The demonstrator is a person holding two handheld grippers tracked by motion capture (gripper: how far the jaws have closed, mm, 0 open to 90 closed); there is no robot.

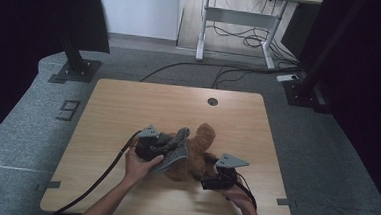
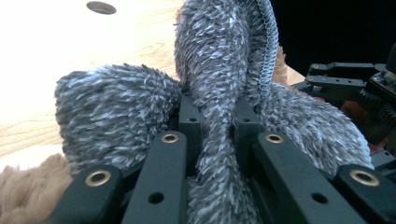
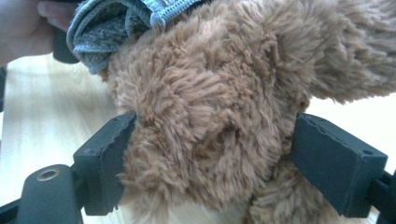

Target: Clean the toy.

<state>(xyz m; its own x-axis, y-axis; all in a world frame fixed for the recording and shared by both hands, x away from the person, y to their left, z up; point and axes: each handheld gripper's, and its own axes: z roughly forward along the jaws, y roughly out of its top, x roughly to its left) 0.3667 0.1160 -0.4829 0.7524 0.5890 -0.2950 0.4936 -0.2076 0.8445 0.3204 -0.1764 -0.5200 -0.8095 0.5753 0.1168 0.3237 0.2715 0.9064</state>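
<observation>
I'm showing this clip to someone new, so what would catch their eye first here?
Probably the brown plush toy lying near the front middle of the wooden table, with a grey fuzzy garment draped on its left side. The left tool is clamped on a fold of that grey fabric, while the right tool stands wide around a brown furry part of the toy.

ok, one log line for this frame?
left claw: shut on grey garment | right claw: wide around brown teddy bear | bear on table
</observation>
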